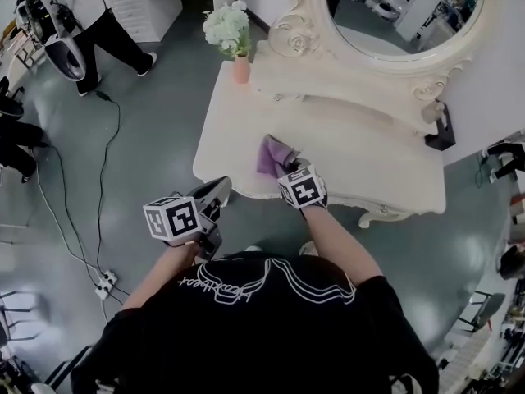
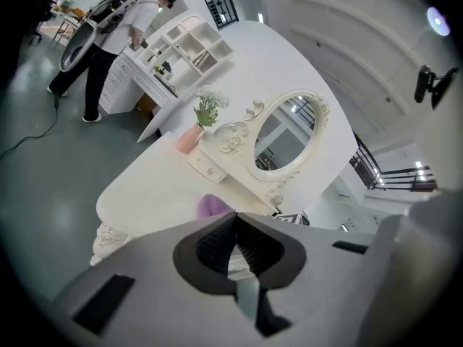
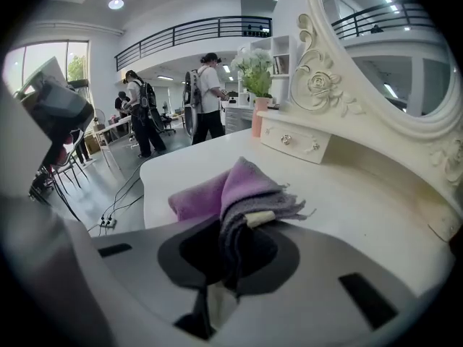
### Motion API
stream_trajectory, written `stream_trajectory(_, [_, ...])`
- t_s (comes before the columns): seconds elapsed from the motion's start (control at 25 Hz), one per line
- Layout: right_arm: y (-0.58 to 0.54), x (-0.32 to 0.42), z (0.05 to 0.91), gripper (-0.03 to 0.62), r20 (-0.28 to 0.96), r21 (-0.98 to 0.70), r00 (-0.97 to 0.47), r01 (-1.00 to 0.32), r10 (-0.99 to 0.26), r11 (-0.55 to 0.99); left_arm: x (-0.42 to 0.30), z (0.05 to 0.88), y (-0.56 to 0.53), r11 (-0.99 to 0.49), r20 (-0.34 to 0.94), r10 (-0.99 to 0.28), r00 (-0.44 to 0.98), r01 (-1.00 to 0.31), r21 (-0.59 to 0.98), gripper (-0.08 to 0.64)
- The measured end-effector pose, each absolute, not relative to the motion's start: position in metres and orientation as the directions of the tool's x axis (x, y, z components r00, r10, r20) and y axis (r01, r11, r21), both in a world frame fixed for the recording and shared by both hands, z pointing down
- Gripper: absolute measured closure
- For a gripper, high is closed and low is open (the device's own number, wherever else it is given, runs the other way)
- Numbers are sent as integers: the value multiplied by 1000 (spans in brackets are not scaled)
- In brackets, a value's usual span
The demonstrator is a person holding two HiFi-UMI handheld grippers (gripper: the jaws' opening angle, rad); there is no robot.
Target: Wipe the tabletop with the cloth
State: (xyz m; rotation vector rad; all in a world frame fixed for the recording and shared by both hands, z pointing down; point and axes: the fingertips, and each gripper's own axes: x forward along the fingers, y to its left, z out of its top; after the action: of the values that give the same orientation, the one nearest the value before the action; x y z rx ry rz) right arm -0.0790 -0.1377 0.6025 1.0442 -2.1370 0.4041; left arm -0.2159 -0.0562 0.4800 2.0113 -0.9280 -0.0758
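Right tool [image 1: 285, 171] is clamping the purple cloth [image 1: 272, 154], which is resting on the table [image 1: 361, 150] at its front edge, centre frame. Most of the table is lying up-right of it. Left tool [image 1: 215, 194] is hanging off-table at lower left, jaws together, empty.

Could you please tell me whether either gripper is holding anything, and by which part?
The right gripper is shut on the cloth, pinching a bunched fold at its near end. The left gripper is shut and empty.
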Motion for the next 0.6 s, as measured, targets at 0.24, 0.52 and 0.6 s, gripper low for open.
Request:
stream_trajectory(0.24, [-135, -49, 602, 541, 719, 27, -403, -798, -566, 602, -198, 475, -60, -342, 291, -618, 730, -583, 737, 555])
stream_trajectory(0.52, [-131, -10, 603, 541, 727, 27, -386, -810, -568, 586, -174, 470, -64, -354, 292, -610, 737, -583, 732, 555])
stream_trajectory(0.6, [-131, 1, 603, 541, 728, 34, -381, -810, -570, 585, -168, 467, -67, -356, 288, -614, 735, -583, 730, 555])
